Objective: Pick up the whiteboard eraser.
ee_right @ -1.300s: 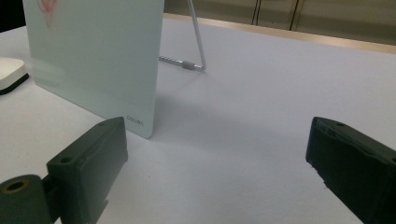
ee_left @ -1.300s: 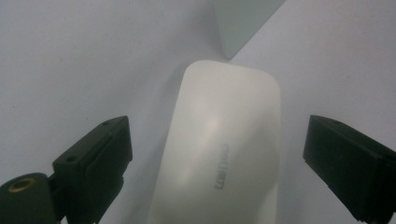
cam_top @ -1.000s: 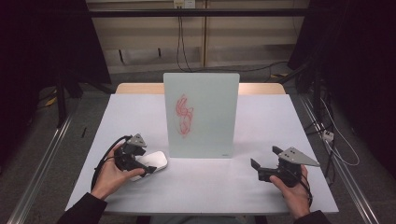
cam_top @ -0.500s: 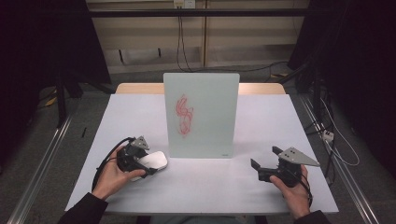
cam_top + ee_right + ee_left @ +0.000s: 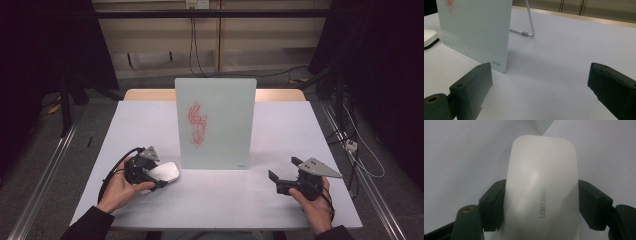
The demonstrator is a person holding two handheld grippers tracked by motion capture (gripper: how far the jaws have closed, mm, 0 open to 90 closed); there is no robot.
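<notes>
A white rounded eraser (image 5: 167, 171) (image 5: 541, 182) with grey lettering lies on the table at the near left, just left of the board's lower corner. My left gripper (image 5: 161, 176) (image 5: 542, 195) has just been closing on it, and its black pads now press on both long sides. An upright frosted glass board (image 5: 215, 125) (image 5: 474, 27) carries a red scribble (image 5: 197, 122). At the near right my right gripper (image 5: 283, 168) (image 5: 541, 75) rests low, open and holding nothing, aimed at the board's lower right corner. The eraser's end (image 5: 429, 37) peeks out past the board.
The pale table (image 5: 300, 130) has a wooden strip along its far edge. A thin metal prop leg (image 5: 530, 22) holds the board up from behind. A black cable loops left of the left hand. Dark floor and rails flank the table.
The left gripper's jaws have drawn in onto the eraser's sides. Both hands have stayed where they were, and the board has not moved.
</notes>
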